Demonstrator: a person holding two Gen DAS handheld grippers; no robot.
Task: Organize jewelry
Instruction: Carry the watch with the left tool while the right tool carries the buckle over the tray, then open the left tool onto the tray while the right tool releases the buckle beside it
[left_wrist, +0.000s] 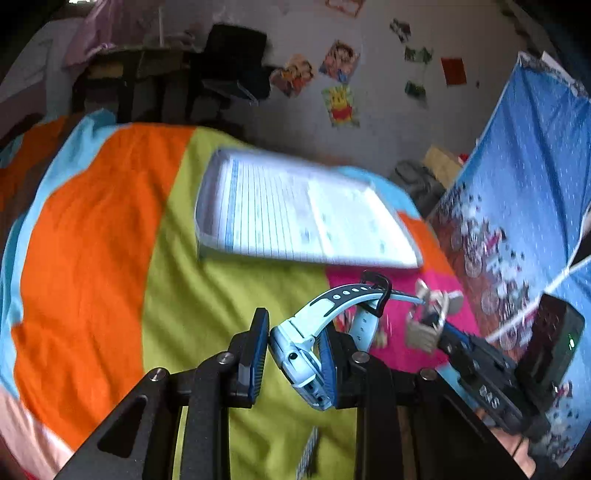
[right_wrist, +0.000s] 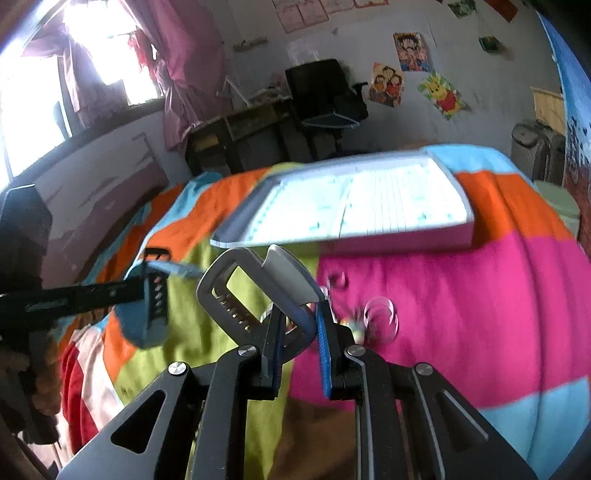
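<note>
My left gripper (left_wrist: 295, 354) is shut on a light blue wristwatch (left_wrist: 310, 339); its strap with a black buckle arches forward above the bedspread. The watch also shows at the left of the right wrist view (right_wrist: 146, 306). My right gripper (right_wrist: 299, 350) is shut on a grey hair clip (right_wrist: 258, 295) with comb teeth, held above the bedspread. In the left wrist view the clip (left_wrist: 432, 314) hangs just right of the watch strap. A shallow white tray (left_wrist: 295, 218) lined with printed paper lies ahead; it also shows in the right wrist view (right_wrist: 354, 199).
The bed has a colour-block cover (left_wrist: 92, 240) in orange, green, pink and blue. Small clear round pieces (right_wrist: 380, 317) lie on the pink patch near my right gripper. A blue patterned cloth (left_wrist: 524, 184) hangs at the right. A desk and black chair (right_wrist: 325, 99) stand behind the bed.
</note>
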